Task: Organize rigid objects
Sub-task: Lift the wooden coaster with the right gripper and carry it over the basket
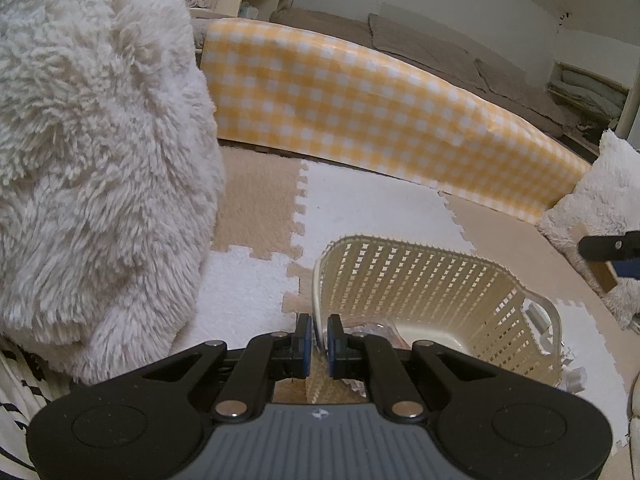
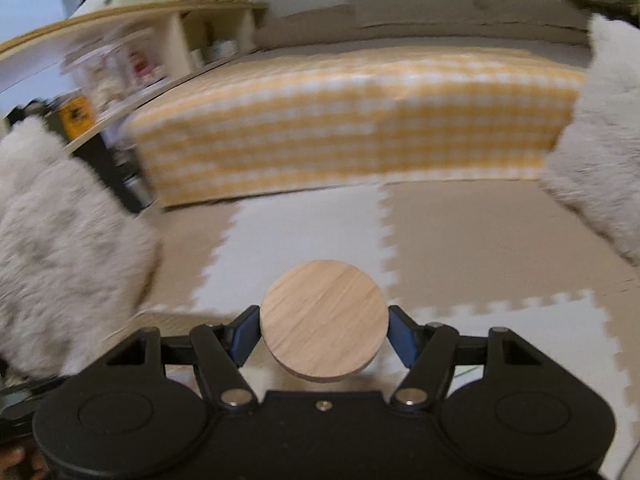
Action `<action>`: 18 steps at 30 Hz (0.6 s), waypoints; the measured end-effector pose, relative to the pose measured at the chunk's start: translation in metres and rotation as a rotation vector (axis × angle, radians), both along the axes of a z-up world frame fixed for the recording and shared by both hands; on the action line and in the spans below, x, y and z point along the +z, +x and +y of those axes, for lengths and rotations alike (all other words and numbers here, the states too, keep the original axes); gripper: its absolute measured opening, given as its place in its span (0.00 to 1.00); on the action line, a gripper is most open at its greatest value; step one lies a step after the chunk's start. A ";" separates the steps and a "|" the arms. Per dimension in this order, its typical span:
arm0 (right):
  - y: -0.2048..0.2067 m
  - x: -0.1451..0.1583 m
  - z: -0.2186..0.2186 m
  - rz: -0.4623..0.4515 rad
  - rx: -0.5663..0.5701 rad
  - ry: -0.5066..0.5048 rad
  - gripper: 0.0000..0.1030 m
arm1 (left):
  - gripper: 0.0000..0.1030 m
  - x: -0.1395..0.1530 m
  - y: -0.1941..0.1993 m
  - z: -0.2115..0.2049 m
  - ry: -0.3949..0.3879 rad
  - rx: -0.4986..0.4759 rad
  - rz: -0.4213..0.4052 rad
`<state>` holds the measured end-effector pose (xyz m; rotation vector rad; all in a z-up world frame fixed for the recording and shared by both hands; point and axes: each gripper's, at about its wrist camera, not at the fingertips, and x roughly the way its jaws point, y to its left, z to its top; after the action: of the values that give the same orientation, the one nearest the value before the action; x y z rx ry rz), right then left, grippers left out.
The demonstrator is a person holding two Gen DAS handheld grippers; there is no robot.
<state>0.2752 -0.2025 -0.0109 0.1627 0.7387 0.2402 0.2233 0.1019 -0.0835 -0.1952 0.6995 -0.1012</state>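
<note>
My left gripper (image 1: 319, 334) is shut on the near rim of a cream lattice basket (image 1: 424, 280) that rests on the foam floor mats. Inside the basket lie a few clear, crinkly items, partly hidden by the fingers. In the right wrist view, my right gripper (image 2: 324, 330) is shut on a round wooden disc (image 2: 324, 320), its blue pads pressing on the disc's left and right edges, held above the mats. The right gripper's black finger and part of the wooden disc (image 1: 606, 274) show at the right edge of the left wrist view, beyond the basket.
A low table with a yellow checked cover (image 1: 360, 104) (image 2: 352, 124) stands across the back. Fluffy white cushions (image 1: 92, 160) (image 2: 600, 136) flank the mats on both sides. Shelves (image 2: 132, 60) line the far left wall. Small items lie outside the basket's right wall (image 1: 572, 376).
</note>
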 end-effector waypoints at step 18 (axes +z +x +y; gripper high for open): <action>0.027 -0.047 0.115 0.281 0.046 0.050 0.66 | 0.09 0.001 -0.004 -0.001 -0.023 0.005 0.006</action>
<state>0.3023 -0.0871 -0.0579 0.2298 1.0165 0.2836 0.2196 0.1009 -0.0828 -0.2194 0.7039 -0.1035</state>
